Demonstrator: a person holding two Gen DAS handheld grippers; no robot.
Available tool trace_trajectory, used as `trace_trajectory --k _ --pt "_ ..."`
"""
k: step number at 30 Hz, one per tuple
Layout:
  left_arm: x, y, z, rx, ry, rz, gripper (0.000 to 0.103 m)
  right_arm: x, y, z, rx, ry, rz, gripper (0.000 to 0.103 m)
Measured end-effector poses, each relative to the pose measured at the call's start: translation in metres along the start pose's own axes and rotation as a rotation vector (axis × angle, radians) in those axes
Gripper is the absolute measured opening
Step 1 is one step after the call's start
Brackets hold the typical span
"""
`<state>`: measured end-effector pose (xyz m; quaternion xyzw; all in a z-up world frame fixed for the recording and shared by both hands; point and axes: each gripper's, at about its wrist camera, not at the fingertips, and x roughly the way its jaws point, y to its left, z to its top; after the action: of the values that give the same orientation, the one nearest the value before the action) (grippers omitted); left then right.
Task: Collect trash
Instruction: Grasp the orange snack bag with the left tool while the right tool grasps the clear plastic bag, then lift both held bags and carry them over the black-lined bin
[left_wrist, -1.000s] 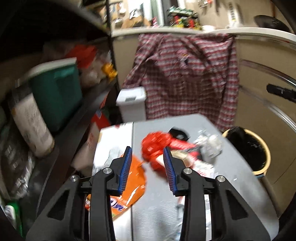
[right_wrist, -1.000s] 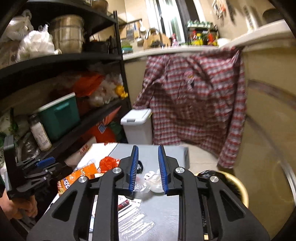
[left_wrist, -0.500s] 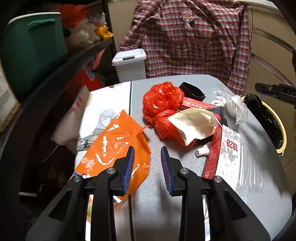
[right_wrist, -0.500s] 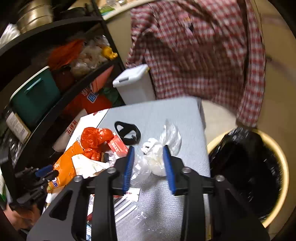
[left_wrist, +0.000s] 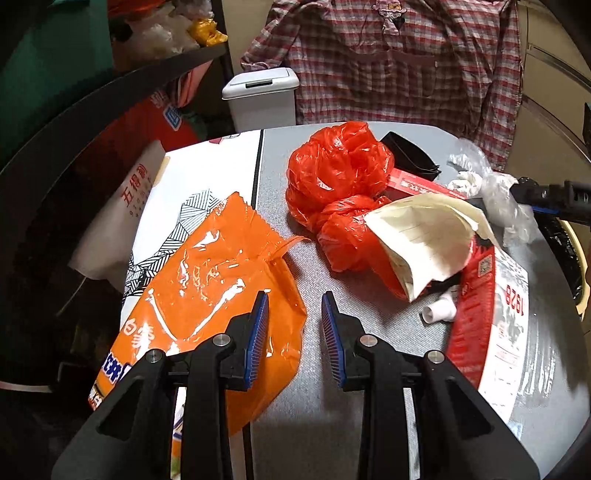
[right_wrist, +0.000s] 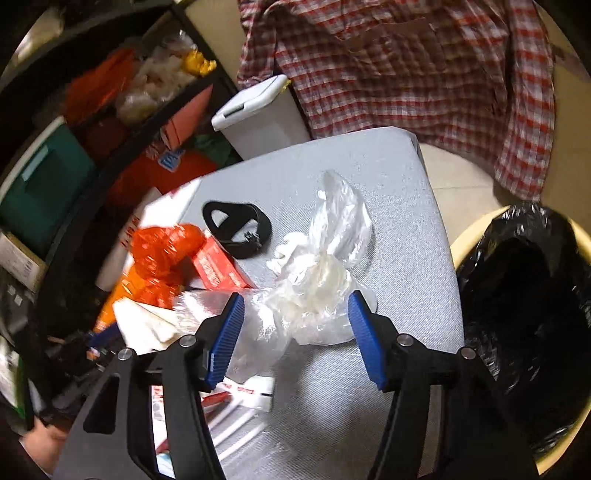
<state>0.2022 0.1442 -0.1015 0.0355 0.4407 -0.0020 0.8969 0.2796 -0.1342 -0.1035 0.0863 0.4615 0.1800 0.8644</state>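
From the left wrist I see my left hand-held gripper (left_wrist: 294, 308) spread and empty, hovering over the gray tabletop (left_wrist: 325, 266) at the orange snack bag's (left_wrist: 207, 295) edge. From the right wrist, my right hand-held gripper (right_wrist: 295, 314) gapes around the clear plastic bag (right_wrist: 317, 280), beside the black-lined bin (right_wrist: 524, 306).

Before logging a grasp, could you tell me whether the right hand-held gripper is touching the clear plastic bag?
Cannot tell. In the right wrist view, the open right hand-held gripper straddles the clear plastic bag, but contact is unclear.
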Motion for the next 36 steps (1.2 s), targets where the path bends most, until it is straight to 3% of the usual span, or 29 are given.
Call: trace_trajectory --k 2,4,5,7,9,10,12,22,36 --pt "0.003 -0.001 0.001 -0.001 0.006 -0.002 0.03 0.001 0.003 0.0 -0.02 -0.001 -0.016 0.054" --pt "0.006 -0.004 0.003 0.003 0.013 -0.004 0.03 0.002 0.005 -0.002 -0.042 0.007 -0.046 0.036" --pt "0.008 -0.005 0.003 0.009 0.021 0.001 0.029 0.003 0.004 -0.002 -0.046 0.011 -0.055 0.032" --pt "0.009 -0.006 0.003 0.011 0.025 0.007 0.023 0.002 0.003 -0.003 -0.051 0.018 -0.06 0.025" --pt "0.01 -0.005 0.004 0.008 0.031 0.003 0.009 -0.001 0.003 -0.003 -0.061 0.014 -0.073 0.019" --pt "0.009 -0.004 0.004 0.004 0.029 0.006 0.008 -0.003 0.004 -0.003 -0.067 0.013 -0.072 0.007" --pt "0.006 -0.002 0.006 -0.005 0.022 0.005 0.003 -0.007 0.003 -0.003 -0.072 0.01 -0.067 0.007" --pt "-0.032 -0.003 0.021 -0.027 -0.07 -0.013 0.002 -0.045 0.001 0.0 -0.097 -0.054 -0.042 0.006" --pt "-0.118 -0.038 0.036 -0.011 -0.239 -0.109 0.002 -0.143 -0.016 -0.011 -0.108 -0.178 -0.042 0.006"
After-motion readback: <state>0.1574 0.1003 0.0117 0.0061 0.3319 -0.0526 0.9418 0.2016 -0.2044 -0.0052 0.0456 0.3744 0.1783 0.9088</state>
